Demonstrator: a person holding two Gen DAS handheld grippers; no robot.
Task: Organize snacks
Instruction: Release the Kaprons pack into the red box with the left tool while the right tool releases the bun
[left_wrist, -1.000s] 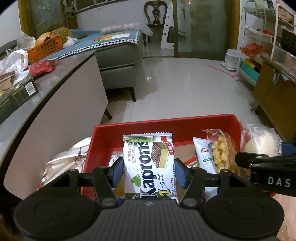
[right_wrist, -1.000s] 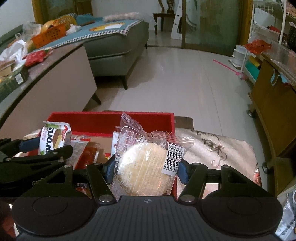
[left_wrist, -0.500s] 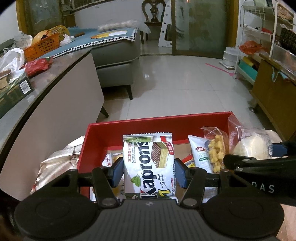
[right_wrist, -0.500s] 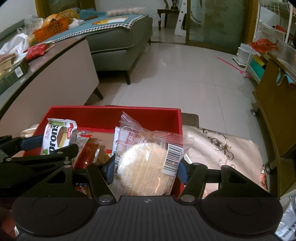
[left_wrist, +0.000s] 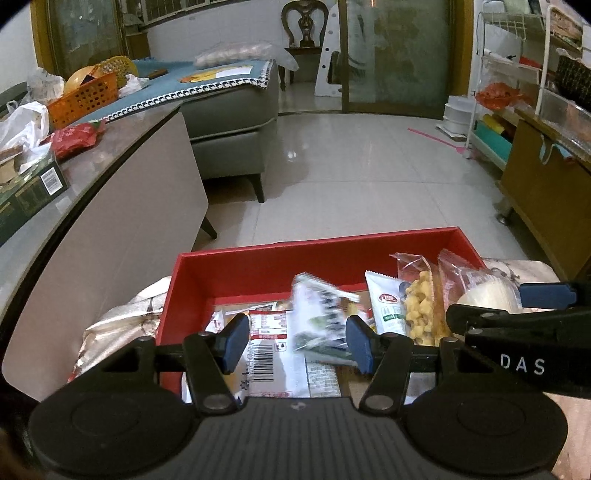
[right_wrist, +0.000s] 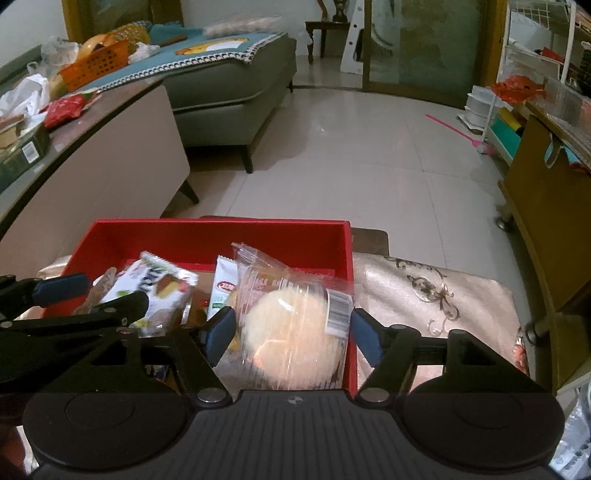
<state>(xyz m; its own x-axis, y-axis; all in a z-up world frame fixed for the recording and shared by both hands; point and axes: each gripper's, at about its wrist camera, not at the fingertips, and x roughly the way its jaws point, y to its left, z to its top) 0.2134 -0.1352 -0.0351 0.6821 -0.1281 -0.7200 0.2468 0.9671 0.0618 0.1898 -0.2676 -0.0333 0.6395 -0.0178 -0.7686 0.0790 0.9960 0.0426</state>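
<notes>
Hovering over the red box (left_wrist: 258, 266), already loaded with small packets along its right side, puffed corn bag (left_wrist: 419, 306) included. My left gripper (left_wrist: 293, 341) is spread wide; the wafer pack (left_wrist: 317, 314) is blurred between the pads, seemingly loose above the box middle. My right gripper (right_wrist: 291, 330) looks open around the bun (right_wrist: 291, 332) at the box's right edge. Both light, crinkly, slippery; bun squashes, so pinch by the sides.

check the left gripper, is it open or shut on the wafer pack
Open. The left gripper has its blue pads spread apart, and the blurred wafer pack tilts loose between them, dropping into the red box.
</notes>
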